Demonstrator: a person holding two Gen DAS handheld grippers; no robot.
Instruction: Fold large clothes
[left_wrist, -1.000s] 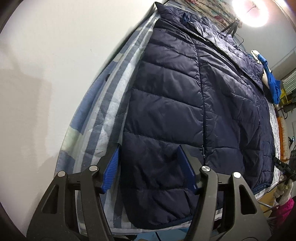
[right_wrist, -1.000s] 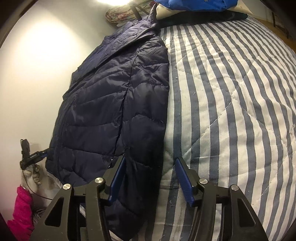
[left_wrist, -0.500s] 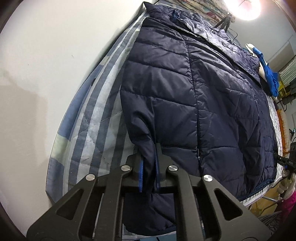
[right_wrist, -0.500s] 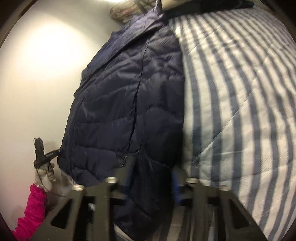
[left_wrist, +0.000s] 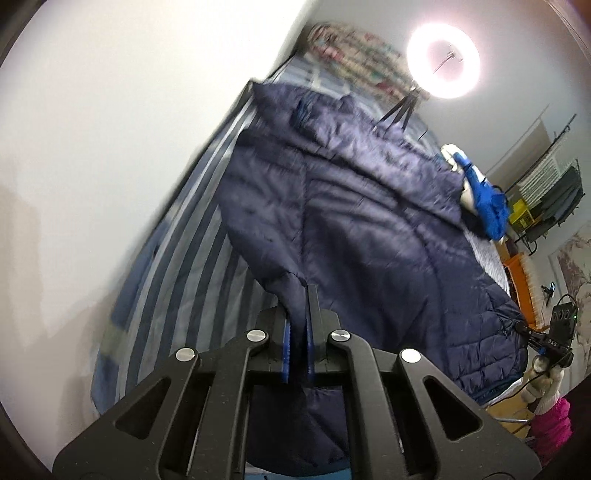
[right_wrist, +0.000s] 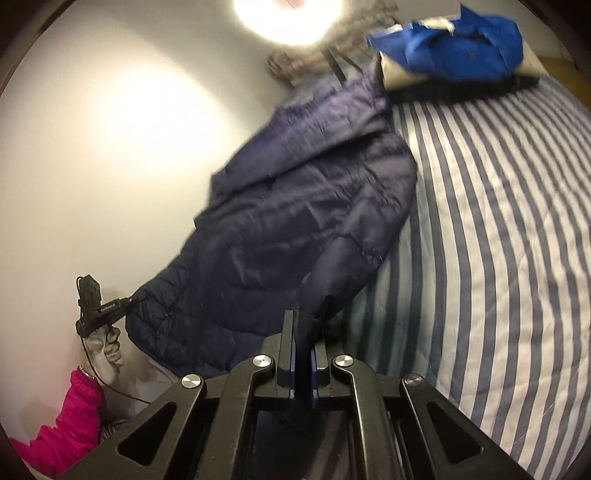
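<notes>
A large navy quilted puffer jacket (left_wrist: 369, 229) lies along the wall side of a blue-and-white striped bed (left_wrist: 177, 280). My left gripper (left_wrist: 297, 317) is shut on the jacket's bottom hem at one corner and lifts it off the bed. My right gripper (right_wrist: 303, 343) is shut on the hem at the other corner of the same jacket (right_wrist: 288, 229), also raised above the striped bedcover (right_wrist: 498, 221). The jacket's collar end still rests on the bed at the far end. The other gripper and hand show in each view, left gripper (right_wrist: 99, 306), right gripper (left_wrist: 550, 339).
A white wall (left_wrist: 110, 147) runs close along one side of the bed. A bright ring light on a tripod (left_wrist: 443, 66) stands at the head. A blue garment on a pillow (right_wrist: 454, 44) lies at the far end. Shelves and furniture (left_wrist: 546, 192) stand beyond.
Both grippers went from open around the hem to shut on it. Both have since lifted the hem, pulling the jacket's lower end up and toward the collar.
</notes>
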